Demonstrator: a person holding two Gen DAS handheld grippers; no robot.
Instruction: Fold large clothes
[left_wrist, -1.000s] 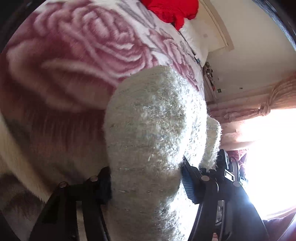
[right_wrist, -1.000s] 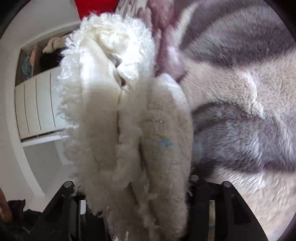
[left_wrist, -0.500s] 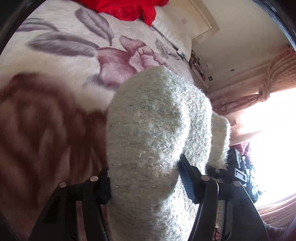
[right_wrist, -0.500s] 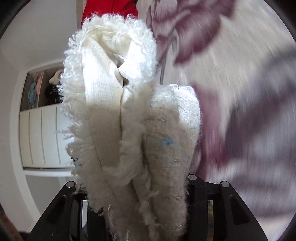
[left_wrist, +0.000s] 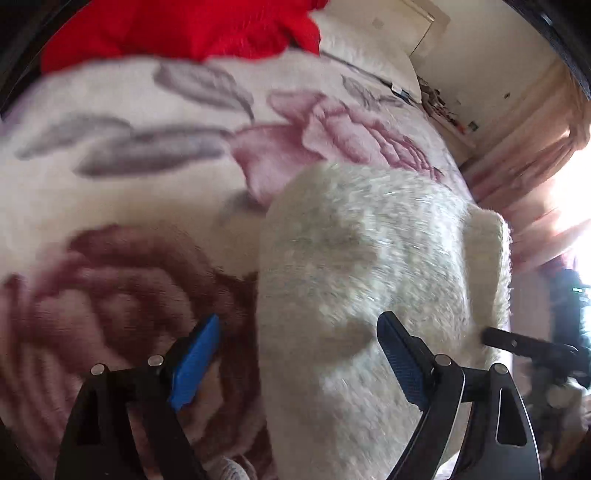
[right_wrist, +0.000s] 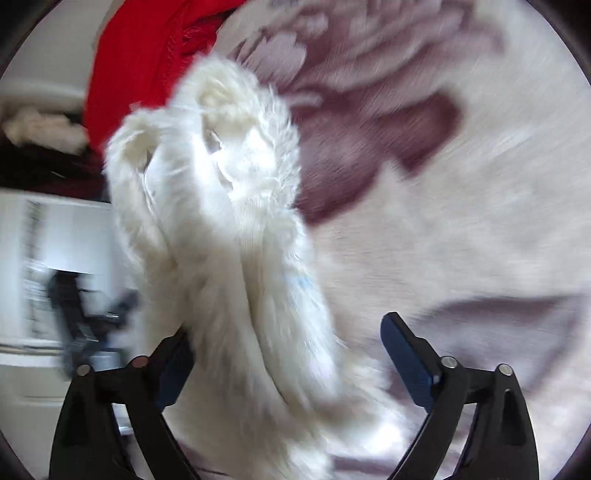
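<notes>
Both jaws just opened; fluffy white garment (left_wrist: 373, 266) released by left gripper (left_wrist: 299, 354) and right gripper (right_wrist: 288, 354), lower centre. Fold judged laid.

text: none legible | labels: none | numbers: none

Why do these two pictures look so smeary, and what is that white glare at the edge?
Left wrist view: the rose-patterned blanket is streaked with motion blur, and the window at right is blown out white. Right wrist view: heavier blur smears the fluffy white garment and the red cloth. Both are bowed by the fisheye lens.
</notes>
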